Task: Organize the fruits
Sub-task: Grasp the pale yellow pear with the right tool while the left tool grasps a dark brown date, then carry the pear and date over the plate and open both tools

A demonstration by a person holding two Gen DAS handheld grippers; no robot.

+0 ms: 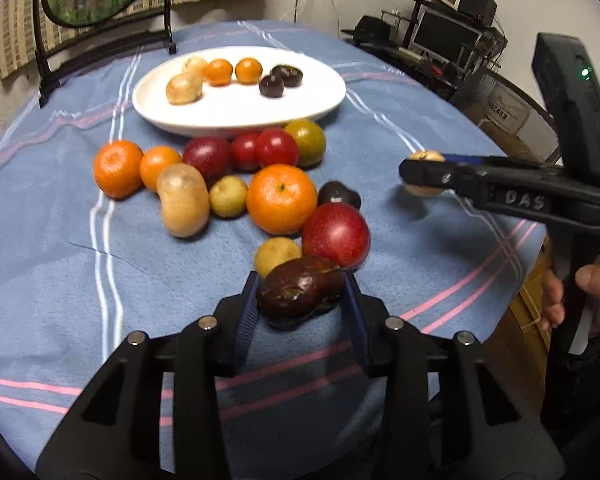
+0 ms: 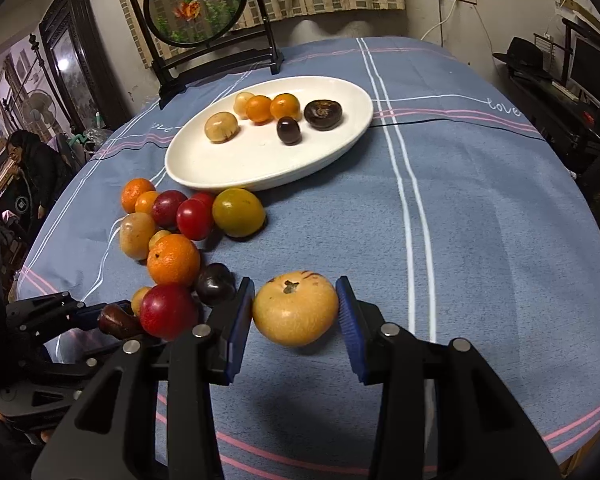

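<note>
Left tool (image 1: pixel 300 292) clenched on dark brown fruit (image 1: pixel 296 290) at pile's near edge, right tool (image 2: pixel 296 308) grasping yellow fruit (image 2: pixel 296 308) apart from pile, white plate (image 2: pixel 220 168) holding six fruits in three pairs, blue-clothed worktop (image 2: pixel 480 220) bare to the right.

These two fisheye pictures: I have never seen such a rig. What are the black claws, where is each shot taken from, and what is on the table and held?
No robot here: a person holds a two-finger tool in each hand, with a camera on each looking along its jaws. In the left wrist view, the left gripper is shut on a dark brown fruit. In the right wrist view, the right gripper is shut on a yellow round fruit. A white plate on the blue striped tablecloth holds six small fruits; more lie loose before it.
</note>
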